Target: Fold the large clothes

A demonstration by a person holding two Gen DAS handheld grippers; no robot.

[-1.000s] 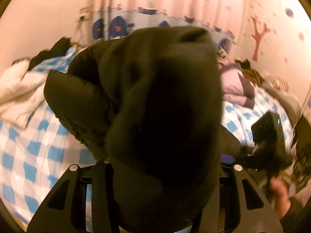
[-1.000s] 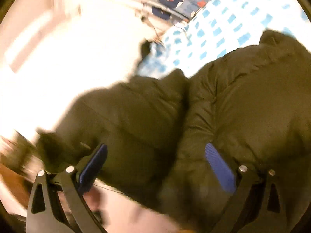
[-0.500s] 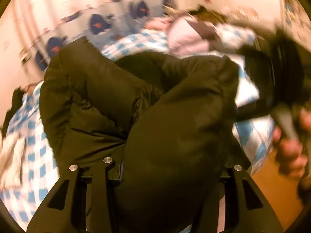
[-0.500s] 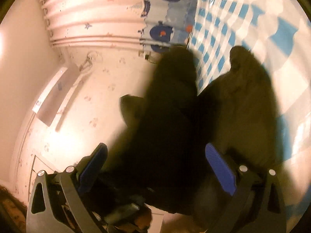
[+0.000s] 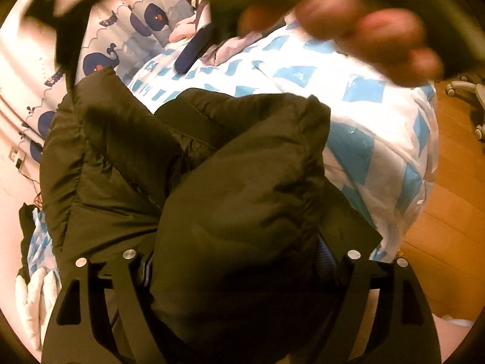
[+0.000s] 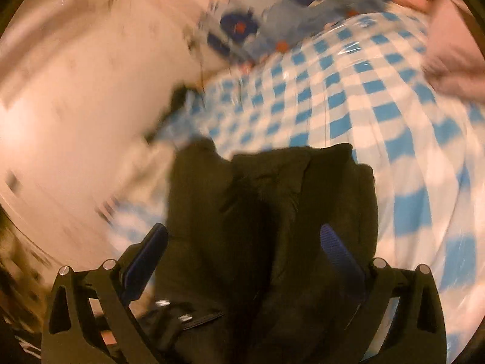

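Writing: none can be read; the bedding by the wall carries only a navy whale print [image 5: 97,63].
Jacket: a dark puffer jacket [image 5: 188,163] lies bunched on the bed [image 5: 379,127], which wears a blue-and-white checked cover; part of it spills over the bed's near edge above the wooden floor [image 5: 448,212].
Left gripper: the left gripper [image 5: 239,261] points steeply down at the jacket. Its jaws are opening, a thick fold of the jacket bulges up between them, and the blue pads are almost buried, so whether they press the cloth cannot be told.
Right gripper: the right gripper [image 6: 242,257] tilts down toward the bed with its blue pads [image 6: 339,248] set wide apart, slack jacket cloth lying between them and not squeezed; the picture is smeared by motion.
Hand: a blurred bare hand [image 5: 369,33] crosses the top of the left view above the bed.
Change: half a second ago the left jaws stood narrower on the same fold; the right view then faced the wall and curtain, and now it faces the bed.
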